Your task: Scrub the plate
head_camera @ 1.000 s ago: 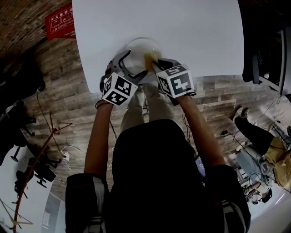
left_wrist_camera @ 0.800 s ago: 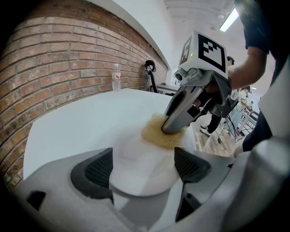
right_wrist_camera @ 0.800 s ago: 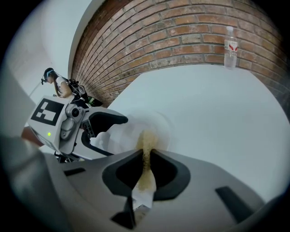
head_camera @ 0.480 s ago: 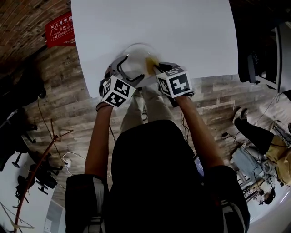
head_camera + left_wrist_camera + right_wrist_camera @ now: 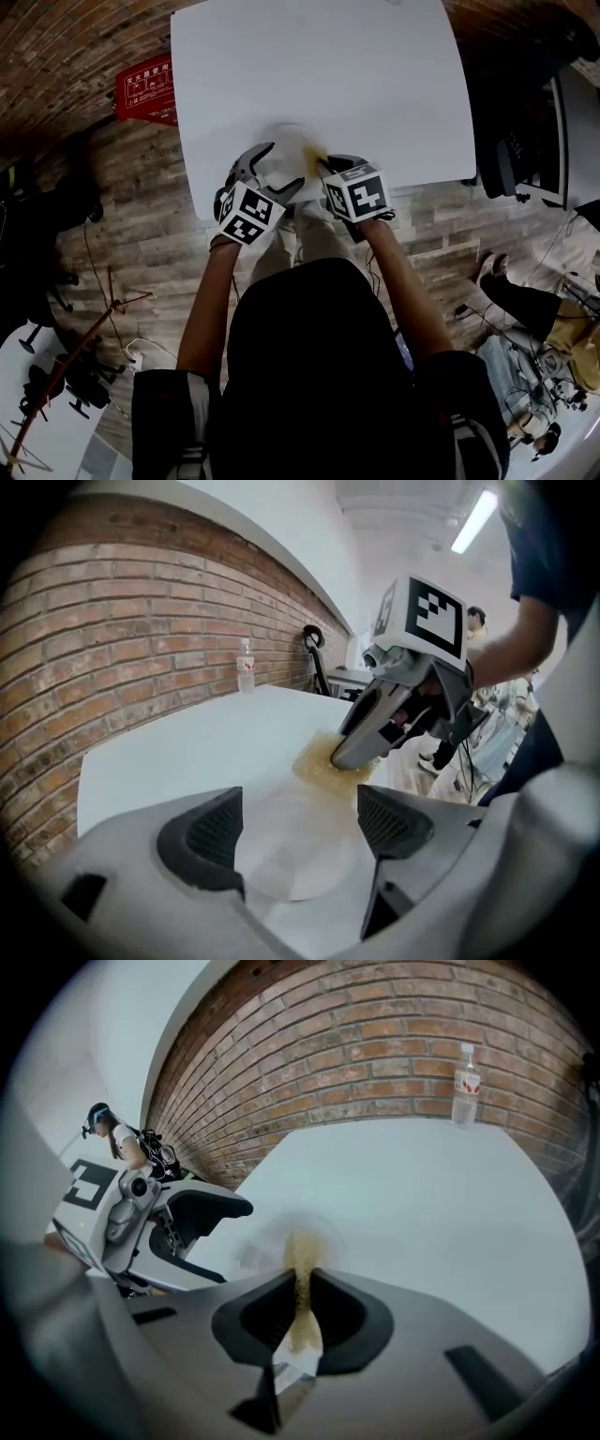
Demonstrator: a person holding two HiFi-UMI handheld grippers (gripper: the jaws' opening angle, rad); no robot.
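1. White rectangular tabletop (image 5: 328, 66) fills the top of the head view. Right at its near edge sits the round translucent white plate (image 5: 284, 142), a bit blurred. The left claw (image 5: 279, 169) comes at the plate from the left and the right claw (image 5: 319, 165) from the near right. A yellow sponge (image 5: 310, 157) sits over the plate's right part. A red box with white print (image 5: 148, 87) lies on the wooden plank floor (image 5: 141, 206), off the tabletop's far left corner.

2. Over to the left gripper view: the left claw (image 5: 298, 832) is spread wide and set on the plate (image 5: 295, 850), with a dark ribbed pad against the rim on each side. The plate lies flat on the tabletop (image 5: 187, 752). Just past it, the right claw (image 5: 352, 755) tilts down and presses the sponge (image 5: 319, 766) at the plate's far rim. A clear plastic water bottle (image 5: 246, 666) stands upright at the far edge, by the red-brick wall (image 5: 112, 649).

3. Now the right gripper view: the right claw (image 5: 298, 1283) is pinched tight on the sponge (image 5: 302, 1252), which is squeezed to a thin strip. The strip's tip is down on the blurred plate (image 5: 267, 1241). The left claw (image 5: 234, 1241) sits just to the left, at the plate's side. The bottle (image 5: 466, 1072) stands upright at the tabletop's far end, well apart from the action.
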